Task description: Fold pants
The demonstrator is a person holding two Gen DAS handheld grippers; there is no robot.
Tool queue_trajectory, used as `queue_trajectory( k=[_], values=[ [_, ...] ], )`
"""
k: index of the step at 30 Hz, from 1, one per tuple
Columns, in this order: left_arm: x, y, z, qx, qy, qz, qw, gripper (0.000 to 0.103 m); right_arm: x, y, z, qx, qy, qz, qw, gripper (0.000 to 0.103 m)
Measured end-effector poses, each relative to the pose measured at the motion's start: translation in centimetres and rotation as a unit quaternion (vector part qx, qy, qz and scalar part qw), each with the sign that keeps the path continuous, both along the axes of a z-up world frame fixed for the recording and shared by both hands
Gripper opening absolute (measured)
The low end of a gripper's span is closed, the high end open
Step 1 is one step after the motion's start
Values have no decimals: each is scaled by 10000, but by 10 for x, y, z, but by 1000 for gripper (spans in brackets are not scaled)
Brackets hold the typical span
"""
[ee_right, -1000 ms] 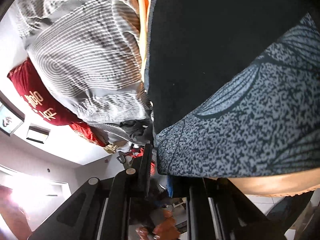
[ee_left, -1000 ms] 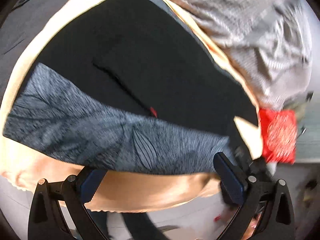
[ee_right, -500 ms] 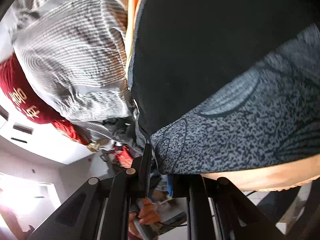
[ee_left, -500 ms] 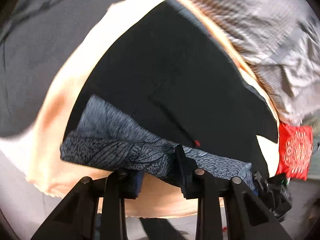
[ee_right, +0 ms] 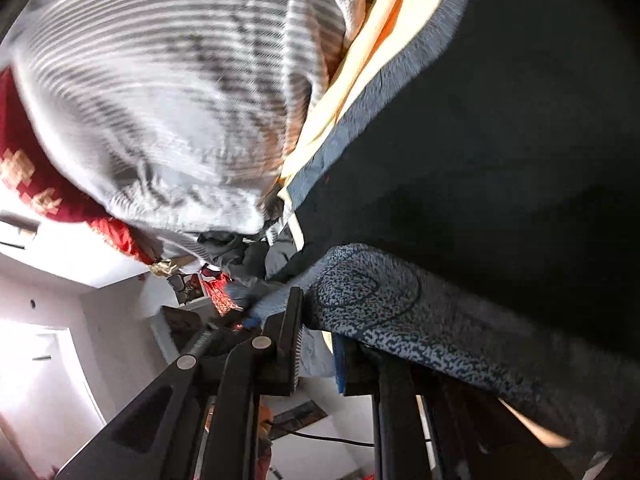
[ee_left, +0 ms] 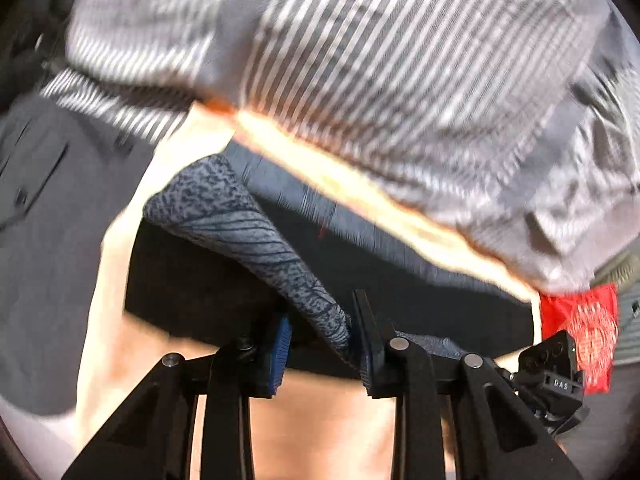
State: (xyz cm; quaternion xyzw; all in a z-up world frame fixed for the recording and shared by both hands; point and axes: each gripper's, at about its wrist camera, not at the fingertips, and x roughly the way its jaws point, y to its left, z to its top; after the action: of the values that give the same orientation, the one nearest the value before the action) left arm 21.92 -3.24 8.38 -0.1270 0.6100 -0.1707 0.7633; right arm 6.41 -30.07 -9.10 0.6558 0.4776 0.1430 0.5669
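Black fabric pants with a blue-grey speckled, leaf-patterned cuff band (ee_left: 256, 232) lie spread on a peach-coloured sheet (ee_left: 120, 248), and both grippers have that band pinched. The left gripper (ee_left: 320, 344) has its jaws clamped together on the band's edge, drawing it into a raised ridge over the black cloth. The right gripper (ee_right: 320, 344) has its jaws nearly together on the other end of the same band, which drapes off across its right finger. A grey-and-white striped quilt (ee_left: 380, 80) is bunched along the sheet's far edge, with a red patterned cushion (ee_left: 584, 332) at its far right corner.

The step in hand looks like the fold itself: the cuff end lifted and carried toward the waist. Next, both ends should travel level and together, then land square on the far hem before either grip lets go.
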Motion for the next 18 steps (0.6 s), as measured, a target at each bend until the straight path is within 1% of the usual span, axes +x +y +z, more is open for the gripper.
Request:
queue_trajectory(
  k=[3,5,7,9,11,12,13,14,15,16,17,18],
  values=[
    [37,-24,-18,321,-45,33,9995,31,48,-20,-18,64,74,78,9999,15],
    [56,-36,-33,541,-23,63,9985,31,76,-28,-36,90,217,179,9996,17],
    [74,-46,-49,802,-21,165,9966,31,100,-31,-53,26,430,400,9983,17],
    [85,-50,-61,982,61,258,9948,31,123,-32,-73,-71,625,681,9957,18],
    [92,-49,-65,1053,123,323,9938,31,136,-30,-88,-50,770,802,9938,24],
    [94,-47,-61,1098,87,355,9933,32,141,-30,-96,41,839,831,9930,31],
    [95,-46,-56,1171,14,362,9925,33,143,-29,-100,109,875,847,9925,40],
    [95,-44,-50,1311,-94,380,9906,46,146,-27,-103,230,879,859,9921,46],
    [95,-40,-40,1471,-242,431,9879,67,149,-26,-102,365,807,835,9926,61],
    [94,-37,-33,1567,-371,486,9858,74,150,-27,-100,489,728,788,9930,77],
    [91,-32,-22,1656,-565,522,9832,75,152,-27,-96,603,659,734,9933,84],
    [88,-31,-17,1725,-603,457,9821,75,153,-28,-92,664,604,692,9936,86]
  ],
)
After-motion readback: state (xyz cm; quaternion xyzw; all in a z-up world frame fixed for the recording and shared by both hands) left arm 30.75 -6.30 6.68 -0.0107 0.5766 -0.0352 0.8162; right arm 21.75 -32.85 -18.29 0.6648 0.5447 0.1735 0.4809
